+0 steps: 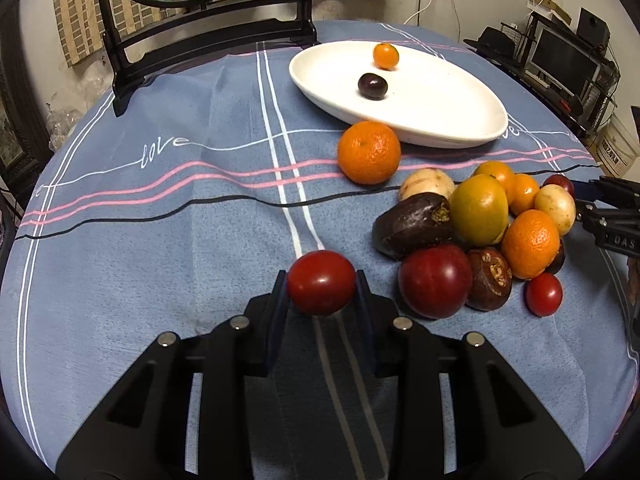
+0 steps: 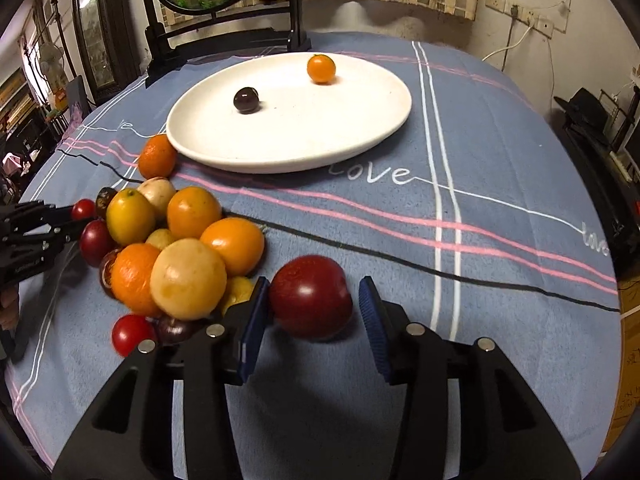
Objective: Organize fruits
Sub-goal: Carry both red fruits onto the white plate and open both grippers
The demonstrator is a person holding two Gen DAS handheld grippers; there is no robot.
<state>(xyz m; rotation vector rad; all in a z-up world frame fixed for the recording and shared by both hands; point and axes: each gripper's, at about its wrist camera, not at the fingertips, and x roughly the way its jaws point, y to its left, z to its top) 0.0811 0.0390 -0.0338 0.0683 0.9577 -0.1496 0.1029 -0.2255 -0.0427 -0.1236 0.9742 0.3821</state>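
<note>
My left gripper point(image 1: 321, 282) is shut on a small red tomato point(image 1: 321, 280), held above the blue cloth left of the fruit pile point(image 1: 480, 236). My right gripper point(image 2: 310, 300) is open around a dark red plum point(image 2: 310, 296); the left pad touches it, the right pad stands apart. A white oval plate point(image 1: 440, 120) at the back holds a small orange fruit point(image 1: 386, 56) and a dark cherry-like fruit point(image 1: 373, 86); the plate also shows in the right wrist view point(image 2: 320, 136). A mandarin point(image 1: 369, 152) lies against the plate's near rim.
A dark wooden mirror stand point(image 1: 200, 32) rises at the table's far edge behind the plate. The fruit pile point(image 2: 180, 248) holds oranges, yellow fruits, plums and a small tomato point(image 2: 132, 334). The right gripper's tips point(image 1: 612, 216) show beside the pile.
</note>
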